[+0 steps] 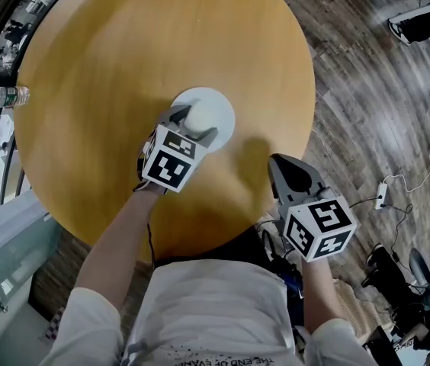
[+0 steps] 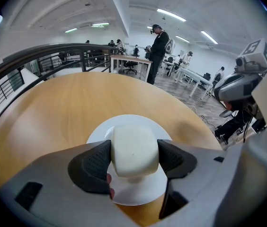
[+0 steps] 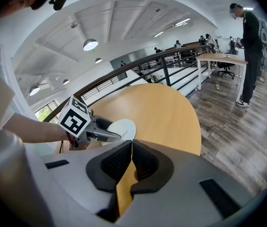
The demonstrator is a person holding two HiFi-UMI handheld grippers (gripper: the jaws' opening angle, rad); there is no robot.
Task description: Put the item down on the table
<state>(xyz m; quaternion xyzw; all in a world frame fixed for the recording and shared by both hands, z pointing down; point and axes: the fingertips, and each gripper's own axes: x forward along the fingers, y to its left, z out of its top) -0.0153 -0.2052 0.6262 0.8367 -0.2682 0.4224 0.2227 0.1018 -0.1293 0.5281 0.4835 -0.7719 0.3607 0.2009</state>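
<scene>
Lighting, as I see it: bright, even, from ceiling strips beyond the table; soft shadows on it. Fisheye bending, dark corners, mostly sharp.

round tan wooden table: smooth, satin, faint grain | round white plate: smooth, slight gloss, ceramic-looking | cream rounded block: matt, smooth | left gripper: grey matt plastic shell, black pads finely dimpled | dark plank floor: wood grain, low sheen | clear bottle: glossy plastic
</scene>
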